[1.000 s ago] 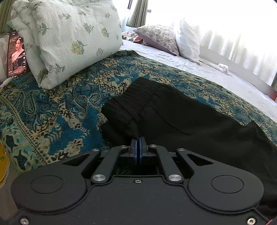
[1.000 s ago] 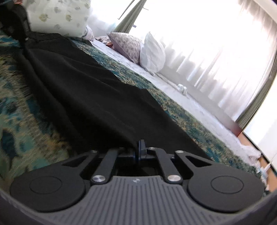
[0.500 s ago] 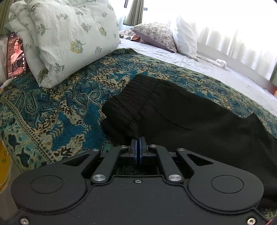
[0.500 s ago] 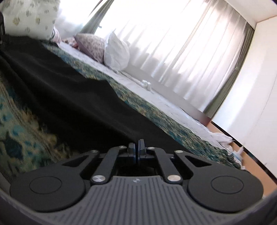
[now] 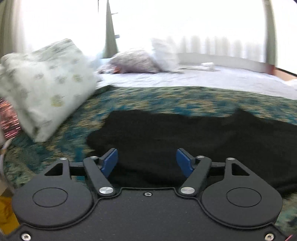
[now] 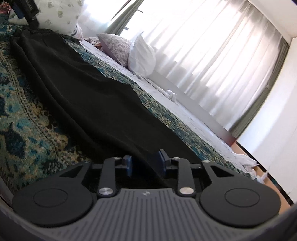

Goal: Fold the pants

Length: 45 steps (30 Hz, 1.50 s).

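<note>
The black pants (image 5: 176,133) lie flat on the teal patterned bedspread (image 5: 167,98). In the left wrist view my left gripper (image 5: 147,161) is wide open, its blue pads (image 5: 109,162) apart over the near edge of the pants, holding nothing. The view is motion blurred. In the right wrist view the pants (image 6: 89,92) stretch away to the upper left. My right gripper (image 6: 144,164) is partly open, with a fold of black cloth lying between its blue pads (image 6: 128,165).
A floral pillow (image 5: 46,87) lies at the left. Two more pillows (image 5: 141,59) sit at the bed's far side by the white curtains (image 6: 213,61). The other gripper's black body (image 6: 27,9) shows far off. The bed edge and floor (image 6: 263,178) are at the right.
Both grippers have opened and let go of the pants. The left gripper has pulled back and tilted up. The pants now lie flat on the bedspread.
</note>
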Available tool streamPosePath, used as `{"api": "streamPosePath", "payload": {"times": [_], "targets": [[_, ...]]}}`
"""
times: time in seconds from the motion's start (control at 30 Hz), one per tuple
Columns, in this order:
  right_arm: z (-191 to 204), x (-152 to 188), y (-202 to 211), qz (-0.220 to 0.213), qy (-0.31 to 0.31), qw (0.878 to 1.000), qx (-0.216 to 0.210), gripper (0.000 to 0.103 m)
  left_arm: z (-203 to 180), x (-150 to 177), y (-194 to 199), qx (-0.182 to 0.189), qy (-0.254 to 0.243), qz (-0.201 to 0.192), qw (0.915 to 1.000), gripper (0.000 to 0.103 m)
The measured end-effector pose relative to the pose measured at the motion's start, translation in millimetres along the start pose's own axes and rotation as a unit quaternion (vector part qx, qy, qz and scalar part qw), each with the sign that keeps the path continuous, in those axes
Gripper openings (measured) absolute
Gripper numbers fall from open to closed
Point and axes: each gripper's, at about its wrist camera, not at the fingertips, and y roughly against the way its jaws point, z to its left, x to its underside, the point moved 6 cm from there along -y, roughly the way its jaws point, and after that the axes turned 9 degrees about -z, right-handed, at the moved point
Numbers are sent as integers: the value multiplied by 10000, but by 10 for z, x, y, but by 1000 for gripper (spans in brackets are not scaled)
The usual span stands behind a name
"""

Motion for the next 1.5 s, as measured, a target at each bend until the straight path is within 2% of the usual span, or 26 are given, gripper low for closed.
{"api": "streamPosePath", "payload": {"times": [0.13,0.17,0.2,0.27,0.37,0.47,0.53,0.67,0.7,0.77,0.87,1.0,1.1,1.23,1.37,1.43,1.5], "targets": [[-1,-12,-82,8,-279,9992,-293,48,-572,11,129,835,-318,-89,9960,80],[-2,-12,-95,38,-354,9988,-327,24,-727,14,143,978,-384,-142,9944,80],[4,-8,-102,88,-438,9983,-361,10,-853,15,136,1070,-402,-183,9933,80],[22,0,-67,104,-559,9977,-362,6,-1101,2,88,1230,-311,-189,9917,82],[36,27,47,19,-461,9985,-299,4,-1365,-4,-58,1347,-97,-75,9908,82],[16,37,195,-6,-590,9979,-277,4,-1513,47,-188,1231,-45,63,9924,82],[29,46,266,5,-476,9985,-284,4,-1544,119,-278,1149,-117,146,9932,82],[49,144,248,-3,-167,9999,-6,6,-1516,389,-409,835,-497,476,9941,83],[21,149,241,-22,-145,9999,37,11,-1475,440,-413,799,-487,409,9948,83],[-57,184,219,-47,-60,9999,143,22,-1399,485,-406,800,-369,348,9955,83],[-292,324,154,143,-125,9993,322,22,-1284,494,-445,671,-280,410,9965,84],[-767,628,102,578,-398,9946,767,23,-1214,502,-470,746,-285,417,9959,85],[-1269,968,80,928,-779,9855,1192,26,-1214,492,-484,733,-298,414,9960,86],[-2016,1488,128,1360,-1312,9635,1895,28,-1220,491,-469,727,-280,439,9960,86],[-2733,2001,300,1741,-1966,9268,2683,32,-1217,486,-476,707,-274,461,9961,86],[-3068,2169,423,1737,-2533,9031,3000,36,-1222,484,-493,676,-280,485,9961,87],[-3333,2326,512,1828,-2798,8816,3334,37,-1239,479,-510,627,-280,505,9964,87]]}}
